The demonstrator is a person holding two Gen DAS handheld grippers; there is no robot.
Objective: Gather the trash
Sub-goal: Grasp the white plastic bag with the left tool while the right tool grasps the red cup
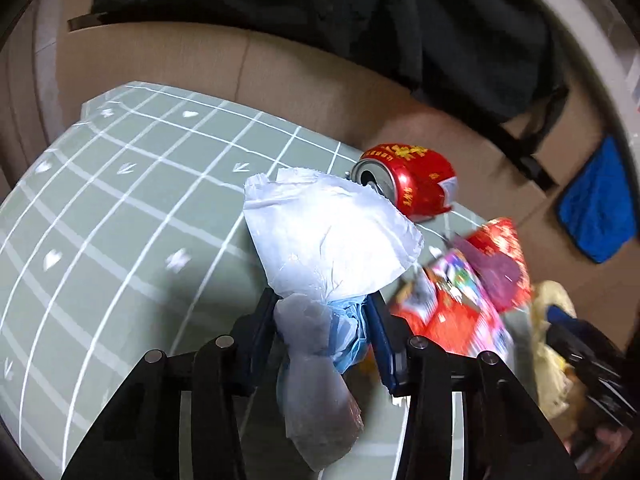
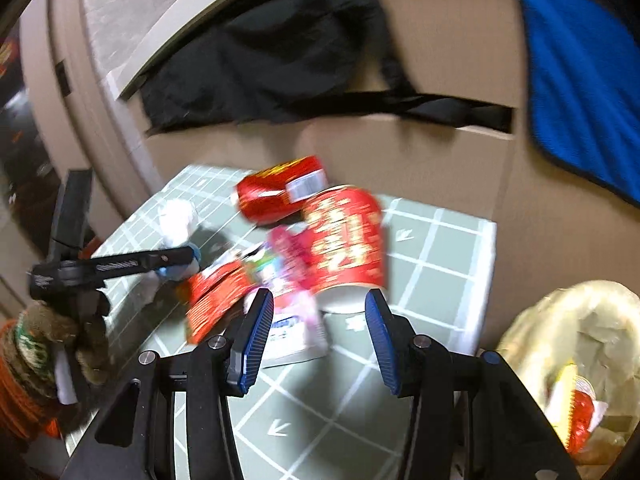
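Note:
My left gripper (image 1: 320, 312) is shut on a crumpled white and blue plastic bag (image 1: 328, 236), held above the green grid mat (image 1: 120, 216); it also shows in the right wrist view (image 2: 176, 224). A red drink can (image 1: 408, 178) lies on its side behind it. Red and pink snack wrappers (image 1: 460, 292) and a red paper cup (image 2: 348, 240) lie beside it. My right gripper (image 2: 316, 320) is open and empty, just short of the cup and a wrapper (image 2: 288, 320).
A yellowish trash bag (image 2: 572, 352) with trash inside sits right of the mat. Cardboard boxes (image 2: 440, 160) stand behind, with black cloth (image 2: 260, 60) and a blue towel (image 2: 580, 68) draped on them.

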